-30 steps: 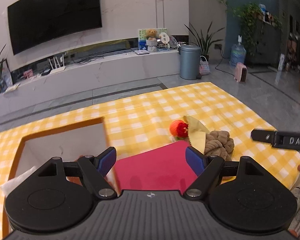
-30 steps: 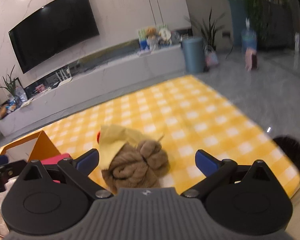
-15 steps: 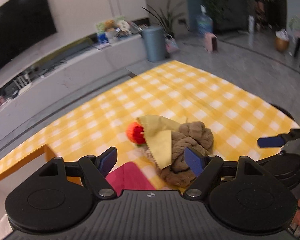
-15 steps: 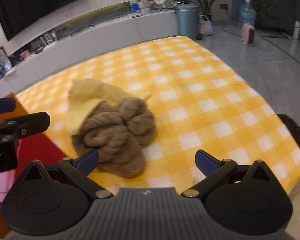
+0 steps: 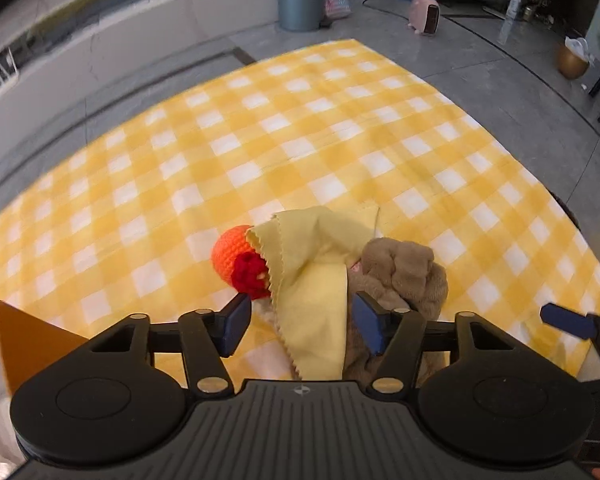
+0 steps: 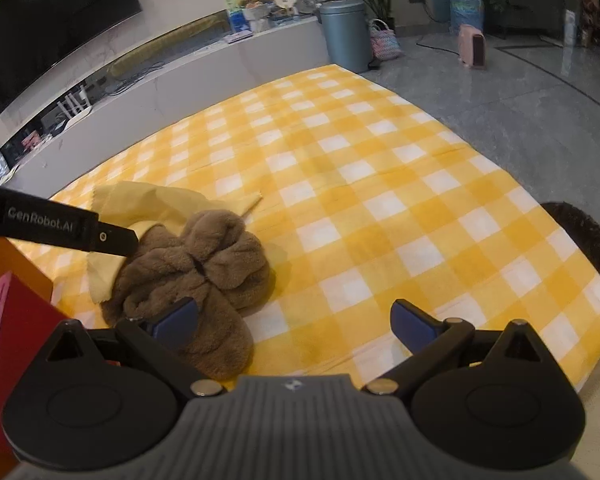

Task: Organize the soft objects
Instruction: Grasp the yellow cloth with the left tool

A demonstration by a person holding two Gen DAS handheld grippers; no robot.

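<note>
Left gripper half-spread, jaws just closing around yellow cloth, not pinching yet; right gripper spread wide. Risk: snagging brown towel too.

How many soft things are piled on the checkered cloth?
3. An orange knitted ball on the pile's left, a yellow cloth draped across the middle, and a brown fuzzy towel on the right. Something smaller may hide beneath them.

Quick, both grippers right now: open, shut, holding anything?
Left gripper: open, jaws just closing, yellow cloth between them, not pinched yet.
Right gripper: open wide, empty, beside the brown towel.
</note>
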